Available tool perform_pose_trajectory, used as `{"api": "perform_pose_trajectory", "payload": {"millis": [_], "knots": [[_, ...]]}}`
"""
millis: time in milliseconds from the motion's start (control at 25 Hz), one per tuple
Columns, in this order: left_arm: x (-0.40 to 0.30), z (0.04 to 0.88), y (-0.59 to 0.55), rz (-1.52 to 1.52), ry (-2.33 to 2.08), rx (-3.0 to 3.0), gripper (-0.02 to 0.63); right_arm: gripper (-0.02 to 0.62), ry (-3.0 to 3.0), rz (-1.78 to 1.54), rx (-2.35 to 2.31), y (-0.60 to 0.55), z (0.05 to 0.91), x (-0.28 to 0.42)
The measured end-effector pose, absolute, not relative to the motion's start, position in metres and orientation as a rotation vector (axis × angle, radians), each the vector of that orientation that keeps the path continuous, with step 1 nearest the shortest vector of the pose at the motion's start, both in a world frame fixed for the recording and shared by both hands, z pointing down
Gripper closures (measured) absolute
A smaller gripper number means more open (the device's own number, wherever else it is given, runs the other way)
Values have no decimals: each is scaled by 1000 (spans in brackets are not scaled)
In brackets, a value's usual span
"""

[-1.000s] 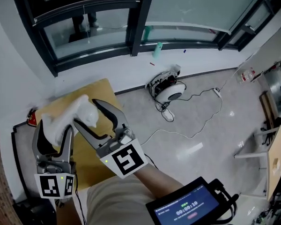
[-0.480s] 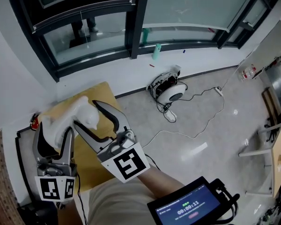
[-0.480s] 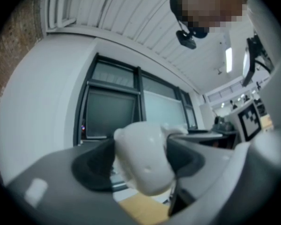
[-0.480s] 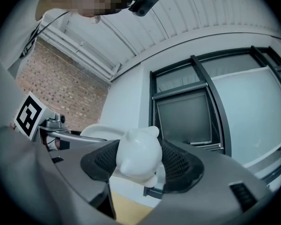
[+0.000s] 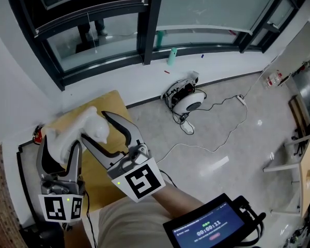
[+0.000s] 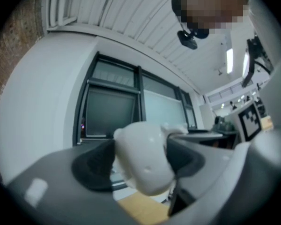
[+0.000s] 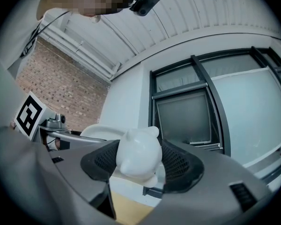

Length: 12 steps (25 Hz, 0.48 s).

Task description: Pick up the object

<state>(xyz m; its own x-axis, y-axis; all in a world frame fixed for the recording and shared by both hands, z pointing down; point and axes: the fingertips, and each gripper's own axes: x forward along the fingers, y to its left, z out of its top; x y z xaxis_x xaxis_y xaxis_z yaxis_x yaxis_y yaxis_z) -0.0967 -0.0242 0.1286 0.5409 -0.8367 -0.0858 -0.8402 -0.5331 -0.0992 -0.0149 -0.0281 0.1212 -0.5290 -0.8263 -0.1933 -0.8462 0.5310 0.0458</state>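
Observation:
A white glossy animal-shaped figure [image 5: 89,122] is held up over a light wooden tabletop [image 5: 115,103] at the lower left of the head view. My left gripper [image 5: 60,144] is shut on the figure's lower left part, its pads pressed on a rounded lobe [image 6: 143,156]. My right gripper [image 5: 95,125] is shut on the other end, and the eared head [image 7: 138,153] sits squeezed between its dark ribbed pads. In their own views, the left gripper [image 6: 140,162] and right gripper [image 7: 139,162] each show the figure filling the gap. The figure's underside is hidden.
A white round floor device [image 5: 189,100] with trailing cables lies on the grey floor to the right. Dark window frames [image 5: 147,25] run along the back wall. A handheld screen [image 5: 213,229] is at the bottom edge. A small red thing [image 5: 36,133] sits left of the table.
The head view shifted slightly a second ago and has held still since. Both grippers keep the same hold on the white figure.

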Motion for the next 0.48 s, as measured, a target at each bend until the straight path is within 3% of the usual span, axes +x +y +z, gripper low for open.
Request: {"api": "perform_pose_trajectory", "payload": {"millis": [480], "knots": [[-98, 135, -27, 27, 1453, -2643, 270, 313, 2627, 194, -1449, -31, 128, -17]]}}
